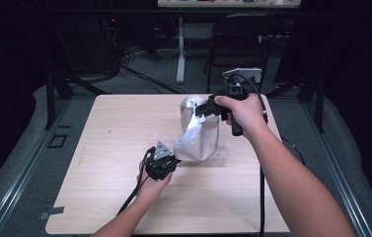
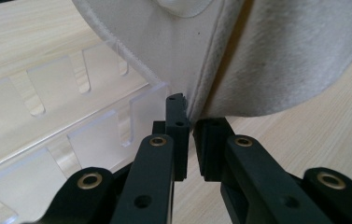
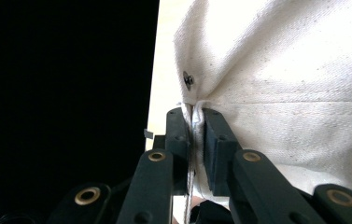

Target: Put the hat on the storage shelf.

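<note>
A white canvas bag (image 1: 201, 140) stands crumpled on the right half of the wooden table (image 1: 119, 128). My right gripper (image 1: 204, 109) is held above it and is shut on the bag's upper hem (image 3: 281, 93), just below a small metal stud (image 3: 188, 80); the cloth is pinched between the pads at my right gripper (image 3: 196, 119). My left gripper (image 1: 174, 159) sits low at the bag's near left corner. There the bag's side seam (image 2: 211, 70) runs down into the narrow gap of my left gripper (image 2: 193, 126), whose jaws stand almost together on it.
A clear plastic slotted tray (image 2: 71, 121) lies flat on the table under and beside the bag, its edge (image 1: 221, 155) faint from above. Cables trail from both grippers toward the front. A chair (image 1: 238, 44) and a desk leg stand beyond the table's far edge.
</note>
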Demonstrator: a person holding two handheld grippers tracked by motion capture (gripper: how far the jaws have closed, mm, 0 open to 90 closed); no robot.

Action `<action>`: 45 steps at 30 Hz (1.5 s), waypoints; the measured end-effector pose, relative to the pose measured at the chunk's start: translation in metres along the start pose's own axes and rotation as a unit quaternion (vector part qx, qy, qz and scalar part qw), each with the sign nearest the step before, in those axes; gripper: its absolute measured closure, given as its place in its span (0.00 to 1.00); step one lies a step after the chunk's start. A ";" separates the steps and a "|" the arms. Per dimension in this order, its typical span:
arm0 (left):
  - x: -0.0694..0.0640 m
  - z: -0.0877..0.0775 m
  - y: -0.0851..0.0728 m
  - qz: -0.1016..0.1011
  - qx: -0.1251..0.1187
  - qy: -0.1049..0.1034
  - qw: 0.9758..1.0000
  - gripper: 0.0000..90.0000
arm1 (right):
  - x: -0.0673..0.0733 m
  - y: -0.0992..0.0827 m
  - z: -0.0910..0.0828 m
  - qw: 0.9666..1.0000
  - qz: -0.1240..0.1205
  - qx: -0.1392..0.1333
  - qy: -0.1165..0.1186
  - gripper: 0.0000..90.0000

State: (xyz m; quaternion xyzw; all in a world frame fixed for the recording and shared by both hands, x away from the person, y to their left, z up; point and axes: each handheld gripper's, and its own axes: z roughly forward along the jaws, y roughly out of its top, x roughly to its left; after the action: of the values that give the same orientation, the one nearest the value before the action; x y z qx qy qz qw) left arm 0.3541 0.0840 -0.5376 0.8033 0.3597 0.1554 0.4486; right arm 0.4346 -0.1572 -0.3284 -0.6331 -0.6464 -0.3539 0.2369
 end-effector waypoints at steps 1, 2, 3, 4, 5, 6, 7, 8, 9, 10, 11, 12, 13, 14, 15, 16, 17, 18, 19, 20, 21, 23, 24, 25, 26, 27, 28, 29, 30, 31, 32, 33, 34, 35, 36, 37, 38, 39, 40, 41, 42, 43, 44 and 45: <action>0.000 0.001 0.000 -0.001 0.000 0.000 1.000 0.95 | 0.000 0.000 0.000 1.000 0.000 0.000 -0.002 0.91; 0.000 0.001 0.000 -0.001 0.000 0.000 1.000 0.95 | 0.000 0.000 0.000 1.000 0.000 0.000 -0.002 0.91; 0.001 0.001 -0.001 -0.003 0.001 0.000 1.000 0.95 | -0.001 0.000 0.001 1.000 0.000 0.001 -0.007 0.91; 0.001 0.001 -0.001 -0.004 0.003 0.001 1.000 0.95 | -0.001 0.000 0.001 1.000 -0.001 0.001 -0.008 0.91; 0.001 0.002 -0.001 -0.005 0.006 0.001 1.000 0.95 | -0.002 0.000 0.002 1.000 -0.002 0.003 -0.009 0.91; 0.001 0.003 -0.001 -0.005 0.007 0.003 1.000 0.95 | -0.002 0.000 0.002 1.000 -0.002 0.003 -0.009 0.91; 0.001 0.003 -0.001 -0.005 0.011 0.002 1.000 0.95 | -0.003 0.001 0.004 1.000 0.003 -0.001 -0.006 0.91; 0.002 0.003 -0.001 -0.005 0.017 0.000 1.000 0.95 | -0.003 0.001 0.004 1.000 0.003 -0.001 -0.006 0.91; 0.002 0.005 -0.002 -0.006 0.020 0.003 1.000 0.95 | -0.004 0.001 0.004 1.000 0.003 0.001 -0.008 0.91; 0.002 0.006 -0.002 -0.006 0.027 0.002 1.000 0.95 | -0.004 0.001 0.006 1.000 0.007 0.001 -0.010 0.91; 0.002 0.009 -0.004 -0.008 0.039 0.003 0.999 0.95 | -0.006 0.001 0.009 1.000 0.003 0.002 -0.019 0.91; 0.002 0.009 -0.004 -0.008 0.039 0.003 0.999 0.95 | -0.006 0.001 0.009 1.000 0.003 0.002 -0.019 0.91; 0.002 0.010 -0.005 -0.012 0.041 0.003 0.999 0.95 | -0.007 0.001 0.009 1.000 0.005 0.007 -0.020 0.91; 0.002 0.010 -0.004 -0.013 0.044 0.001 0.999 0.95 | -0.009 0.001 0.011 1.000 0.005 0.008 -0.020 0.91; 0.002 0.010 -0.004 -0.014 0.044 0.000 0.999 0.95 | -0.009 0.001 0.012 1.000 0.009 0.005 -0.019 0.91; 0.003 0.010 -0.004 -0.013 0.045 0.000 0.999 0.95 | -0.010 0.001 0.012 1.000 0.009 0.005 -0.016 0.91; 0.003 0.010 -0.003 -0.016 0.050 -0.003 0.999 0.95 | -0.011 0.001 0.012 1.000 0.011 0.004 -0.015 0.91; 0.003 0.010 -0.003 -0.016 0.050 -0.003 0.999 0.95 | -0.011 0.001 0.012 1.000 0.011 0.004 -0.015 0.91; 0.004 0.010 -0.003 -0.019 0.048 -0.002 0.999 0.95 | -0.011 0.001 0.013 1.000 0.012 0.003 -0.017 0.91; 0.004 0.009 -0.003 -0.019 0.050 -0.003 0.999 0.95 | -0.012 0.001 0.012 1.000 0.008 0.004 -0.018 0.91; 0.003 0.010 -0.004 -0.016 0.046 0.001 0.999 0.95 | -0.012 0.001 0.012 1.000 0.008 0.005 -0.018 0.91; 0.002 0.010 -0.004 -0.015 0.044 0.002 0.999 0.95 | -0.011 0.001 0.012 1.000 0.009 0.002 -0.016 0.91; 0.002 0.009 -0.005 -0.014 0.043 0.001 0.999 0.95 | -0.011 0.001 0.012 1.000 0.011 0.002 -0.016 0.91; 0.003 0.009 -0.006 -0.017 0.037 -0.002 0.999 0.94 | -0.012 0.001 0.012 1.000 0.013 0.001 -0.017 0.91; 0.003 0.009 -0.006 -0.017 0.037 -0.002 0.999 0.93 | -0.012 0.001 0.012 1.000 0.013 0.001 -0.017 0.91; 0.004 0.008 -0.007 -0.023 0.033 -0.005 0.999 0.93 | -0.012 0.001 0.011 1.000 0.012 0.001 -0.017 0.91; 0.005 0.007 -0.007 -0.026 0.033 -0.011 0.999 0.91 | -0.013 0.001 0.011 1.000 0.011 0.001 -0.016 0.91; 0.005 0.006 -0.007 -0.031 0.031 -0.014 0.999 0.89 | -0.013 0.001 0.010 1.000 0.006 -0.001 -0.015 0.91; 0.005 0.005 -0.007 -0.029 0.033 -0.014 0.999 0.86 | -0.013 0.001 0.010 1.000 0.006 -0.002 -0.015 0.91; 0.004 0.004 -0.008 -0.028 0.031 -0.015 0.999 0.84 | -0.013 0.001 0.009 1.000 0.009 0.001 -0.016 0.91; 0.003 0.003 -0.009 -0.029 0.023 -0.014 0.999 0.80 | -0.013 0.001 0.009 1.000 0.011 -0.002 -0.017 0.90; 0.003 0.000 -0.009 -0.027 0.024 -0.014 0.999 0.77 | -0.013 0.001 0.009 1.000 0.010 -0.002 -0.019 0.90; 0.002 -0.002 -0.010 -0.024 0.020 -0.007 0.999 0.74 | -0.013 0.000 0.008 1.000 0.009 -0.006 -0.019 0.88; 0.002 -0.005 -0.010 -0.018 0.022 -0.003 1.000 0.71 | -0.014 0.000 0.006 1.000 0.002 -0.001 -0.018 0.86; 0.003 -0.008 -0.010 -0.020 0.020 -0.001 1.000 0.69 | -0.014 0.000 0.005 1.000 0.002 -0.002 -0.015 0.85; 0.004 -0.011 -0.011 -0.019 0.016 0.000 1.000 0.66 | -0.013 0.000 0.003 1.000 0.004 -0.005 -0.014 0.84; 0.004 -0.014 -0.012 -0.022 0.017 -0.002 1.000 0.64 | -0.014 -0.001 0.002 1.000 0.003 -0.011 -0.015 0.83; 0.005 -0.018 -0.013 -0.022 0.014 -0.002 1.000 0.62 | -0.014 -0.002 0.000 1.000 0.003 -0.010 -0.016 0.81; 0.006 -0.022 -0.014 -0.020 0.013 0.000 1.000 0.60 | -0.014 -0.003 -0.002 1.000 0.003 -0.012 -0.017 0.80; 0.008 -0.027 -0.015 -0.017 0.016 -0.001 1.000 0.59 | -0.015 -0.004 -0.005 1.000 0.000 -0.012 -0.018 0.79; 0.010 -0.030 -0.017 -0.019 0.012 0.001 1.000 0.58 | -0.016 -0.005 -0.008 1.000 0.001 -0.017 -0.017 0.78; 0.012 -0.035 -0.018 -0.019 0.013 0.002 1.000 0.57 | -0.017 -0.005 -0.011 1.000 0.000 -0.017 -0.016 0.78; 0.014 -0.038 -0.020 -0.024 0.013 0.002 1.000 0.57 | -0.018 -0.006 -0.014 1.000 0.000 -0.018 -0.016 0.77; 0.016 -0.042 -0.021 -0.022 0.011 0.007 1.000 0.57 | -0.018 -0.007 -0.016 1.000 0.000 -0.023 -0.017 0.76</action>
State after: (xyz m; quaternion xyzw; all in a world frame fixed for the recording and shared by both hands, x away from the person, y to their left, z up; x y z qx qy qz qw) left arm 0.3317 0.1277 -0.5331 0.7989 0.3820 0.1478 0.4404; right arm 0.4266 -0.1807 -0.3328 -0.6441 -0.6424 -0.3576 0.2113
